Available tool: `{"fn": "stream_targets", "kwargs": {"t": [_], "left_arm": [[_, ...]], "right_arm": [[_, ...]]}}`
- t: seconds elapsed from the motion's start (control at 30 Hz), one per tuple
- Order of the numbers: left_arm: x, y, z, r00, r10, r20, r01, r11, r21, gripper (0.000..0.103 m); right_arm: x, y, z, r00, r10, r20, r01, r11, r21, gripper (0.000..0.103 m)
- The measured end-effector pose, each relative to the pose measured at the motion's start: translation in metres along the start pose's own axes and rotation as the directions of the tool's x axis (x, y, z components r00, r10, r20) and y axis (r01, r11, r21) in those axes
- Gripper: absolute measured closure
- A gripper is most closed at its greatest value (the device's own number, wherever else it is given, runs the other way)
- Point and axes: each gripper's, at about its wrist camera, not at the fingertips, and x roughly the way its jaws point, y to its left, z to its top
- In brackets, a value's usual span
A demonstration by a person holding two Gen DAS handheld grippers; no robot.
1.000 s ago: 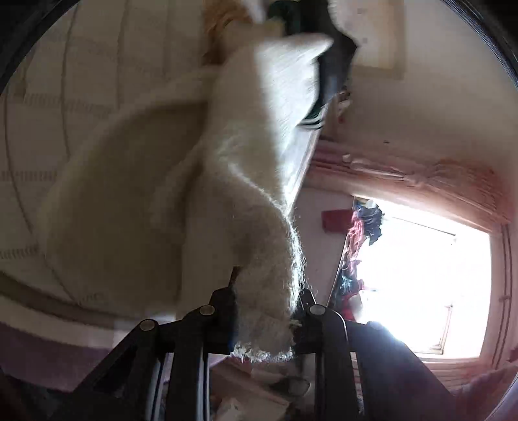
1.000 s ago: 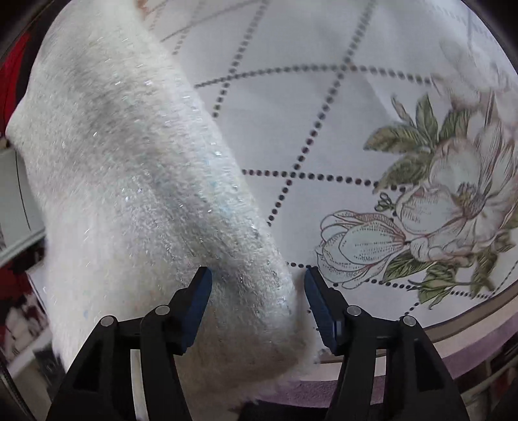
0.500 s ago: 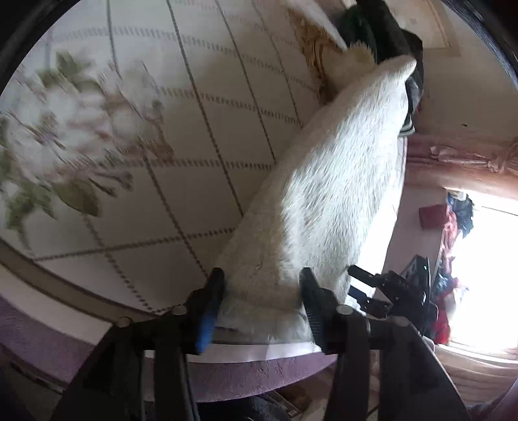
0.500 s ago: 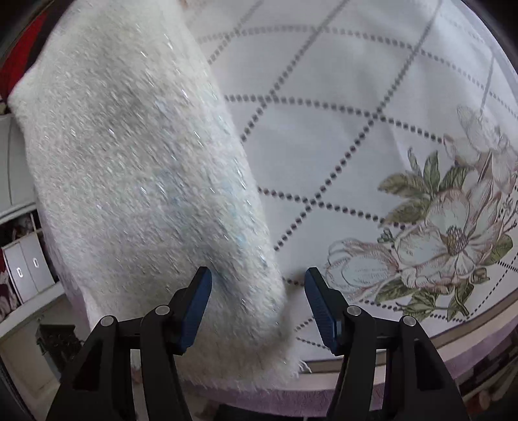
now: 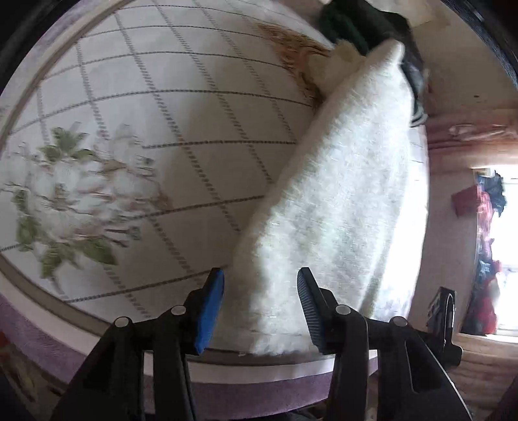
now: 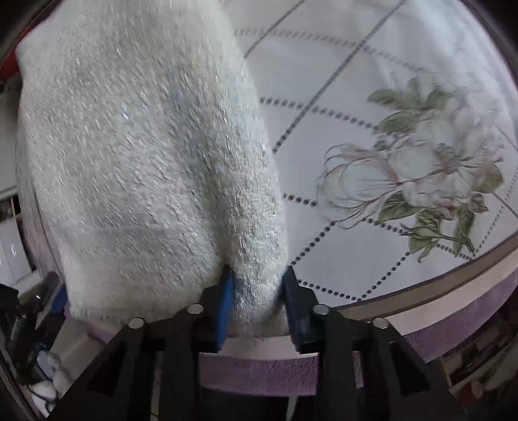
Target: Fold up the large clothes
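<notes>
A fluffy white garment (image 5: 340, 200) lies folded in a long strip on the bed, running from the near edge toward the far end. My left gripper (image 5: 260, 304) is open, its jaws on either side of the garment's near end without pinching it. In the right wrist view the same white garment (image 6: 136, 155) fills the left half. My right gripper (image 6: 257, 291) is shut on a bunched fold at the garment's near right corner.
The bedspread (image 5: 155, 155) is white with a dotted grid and flower prints (image 6: 414, 181). Dark clothes (image 5: 365, 29) lie at the far end. The bed's purple edge (image 6: 453, 324) is right under both grippers. A bright window (image 5: 505, 246) is at the right.
My left gripper let go of the garment's end and opened, and the garment now lies flat. My right gripper went from open to shut on the garment's corner.
</notes>
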Motion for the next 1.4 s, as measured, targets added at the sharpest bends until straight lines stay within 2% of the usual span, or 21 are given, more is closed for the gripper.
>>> {"fn": "stream_targets", "kwargs": {"t": [0.03, 0.1, 0.17, 0.23, 0.3, 0.37, 0.43, 0.53, 0.67, 0.7, 0.73, 0.77, 0.8, 0.83, 1.0, 1.03, 1.07, 1.1, 1.23, 1.3, 1.4], "left_arm": [[0.006, -0.004, -0.002, 0.999, -0.045, -0.013, 0.045, 0.999, -0.016, 0.093], [0.017, -0.013, -0.003, 0.984, -0.177, -0.024, 0.175, 0.983, -0.056, 0.093], [0.022, -0.023, -0.01, 0.935, -0.354, -0.023, 0.349, 0.928, -0.129, 0.093], [0.029, -0.032, -0.013, 0.902, -0.431, -0.035, 0.419, 0.89, -0.182, 0.093], [0.037, -0.033, -0.015, 0.923, -0.383, -0.046, 0.37, 0.912, -0.174, 0.093], [0.047, -0.021, -0.013, 0.974, -0.223, -0.045, 0.216, 0.968, -0.13, 0.093], [0.051, -0.001, -0.012, 0.992, -0.114, -0.047, 0.107, 0.987, -0.123, 0.093], [0.052, 0.009, -0.004, 0.991, -0.12, -0.057, 0.112, 0.984, -0.137, 0.093], [0.044, -0.002, 0.012, 0.98, -0.175, -0.094, 0.167, 0.982, -0.086, 0.089], [0.041, -0.005, 0.015, 0.979, -0.183, -0.088, 0.176, 0.981, -0.075, 0.089], [0.033, 0.002, 0.018, 0.978, -0.196, -0.077, 0.19, 0.979, -0.07, 0.082], [0.032, 0.002, 0.016, 0.977, -0.204, -0.069, 0.199, 0.978, -0.066, 0.063], [0.037, 0.001, 0.023, 0.977, -0.208, -0.054, 0.204, 0.976, -0.07, 0.053], [0.04, 0.005, 0.02, 0.975, -0.216, -0.046, 0.212, 0.974, -0.074, 0.045], [0.103, -0.016, 0.044, 0.971, -0.21, -0.111, 0.207, 0.978, -0.033, 0.045], [0.104, -0.016, 0.042, 0.975, -0.196, -0.105, 0.195, 0.981, -0.022, 0.051], [0.105, -0.021, 0.041, 0.98, -0.183, -0.079, 0.184, 0.983, 0.0, 0.074], [0.098, -0.022, 0.034, 0.984, -0.166, -0.067, 0.168, 0.985, 0.024, 0.083], [0.079, -0.026, 0.011, 0.989, -0.133, -0.064, 0.136, 0.989, 0.054, 0.091], [0.075, -0.022, -0.005, 0.987, -0.118, -0.106, 0.123, 0.992, 0.039, 0.091], [0.065, -0.005, -0.027, 0.978, -0.098, -0.184, 0.097, 0.995, -0.011, 0.085]], "right_arm": [[-0.003, -0.004, -0.003, 0.999, 0.031, 0.018, -0.032, 0.999, 0.044, 0.079], [-0.005, -0.012, -0.006, 0.995, 0.088, 0.04, -0.092, 0.988, 0.122, 0.08], [-0.005, -0.017, -0.007, 0.989, 0.145, 0.041, -0.15, 0.973, 0.176, 0.08], [-0.007, -0.031, -0.006, 0.982, 0.186, 0.032, -0.188, 0.961, 0.202, 0.08], [-0.016, -0.047, -0.001, 0.982, 0.188, 0.031, -0.19, 0.961, 0.201, 0.08], [-0.046, -0.074, 0.009, 0.986, 0.158, 0.06, -0.166, 0.97, 0.18, 0.081], [-0.061, -0.068, 0.008, 0.988, 0.113, 0.105, -0.128, 0.979, 0.155, 0.082], [-0.064, -0.03, 0.008, 0.995, -0.019, 0.096, 0.014, 0.999, 0.043, 0.081], [-0.053, -0.006, 0.018, 1.0, 0.007, 0.025, -0.008, 0.999, 0.041, 0.069], [-0.057, -0.008, 0.025, 0.999, 0.024, 0.025, -0.025, 0.998, 0.054, 0.059], [-0.062, -0.012, 0.029, 0.998, 0.047, 0.034, -0.049, 0.997, 0.065, 0.053], [-0.066, -0.01, 0.033, 0.996, 0.072, 0.05, -0.075, 0.995, 0.064, 0.039], [-0.069, -0.017, 0.04, 0.995, 0.082, 0.055, -0.085, 0.995, 0.055, 0.031], [-0.067, -0.015, 0.047, 0.994, 0.089, 0.057, -0.092, 0.995, 0.044, 0.031], [-0.037, -0.028, 0.091, 0.973, 0.232, -0.005, -0.23, 0.969, 0.095, 0.027], [-0.039, -0.023, 0.093, 0.964, 0.265, -0.001, -0.263, 0.96, 0.09, 0.029], [-0.042, -0.018, 0.093, 0.959, 0.283, 0.002, -0.282, 0.957, 0.072, 0.041], [-0.051, -0.028, 0.097, 0.958, 0.288, 0.002, -0.288, 0.956, 0.058, 0.075], [-0.064, -0.03, 0.087, 0.933, 0.354, -0.056, -0.35, 0.934, 0.076, 0.081], [-0.072, -0.025, 0.083, 0.947, 0.3, -0.112, -0.294, 0.954, 0.064, 0.081], [-0.087, -0.009, 0.091, 0.982, 0.039, -0.185, -0.042, 0.999, -0.013, 0.064]]}}
